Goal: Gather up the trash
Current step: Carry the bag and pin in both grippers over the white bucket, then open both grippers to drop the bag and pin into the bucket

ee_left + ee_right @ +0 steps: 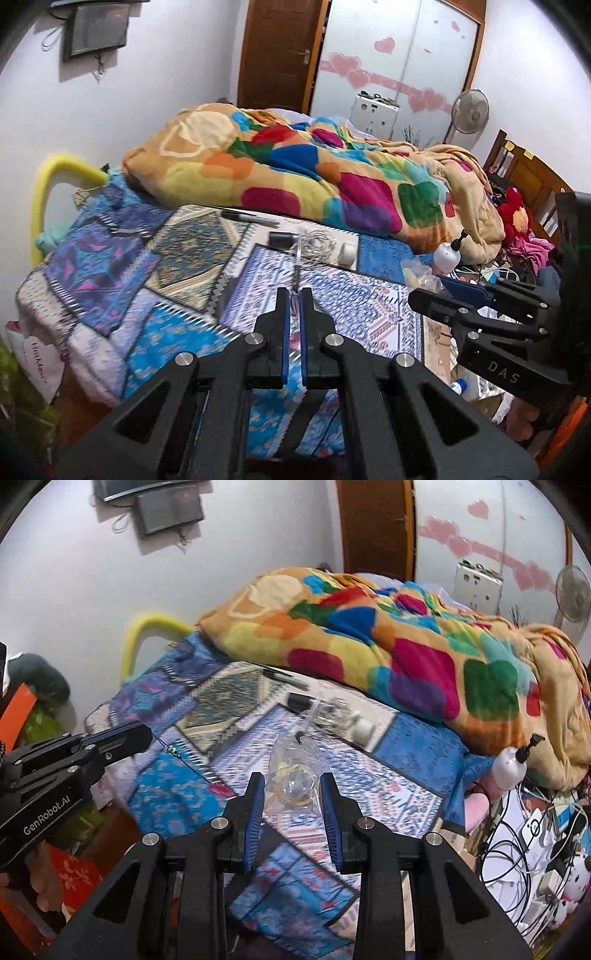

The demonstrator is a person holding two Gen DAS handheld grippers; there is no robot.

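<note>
Fingers (pixel 334 812) of right gripper (pixel 291 781) wide around plastic bag (pixel 295 775) at frame centre, pickup step, closing next; left gripper (pixel 294 295) pinches beaded string (pixel 173 750).

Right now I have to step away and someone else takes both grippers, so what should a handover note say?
Left gripper: shut on a thin beaded string with a pink tassel, which hangs from its fingers over the patterned bedspread.
Right gripper: open, fingers on either side of a crumpled clear plastic bag on the bedspread; not gripped yet.
Further back on the bed: a pen, a small black cylinder, a tangle of thin wire and a small white object.
Done: string picked up.
Left: close on the bag, then probably clear the rest. No trash bin shows.
</note>
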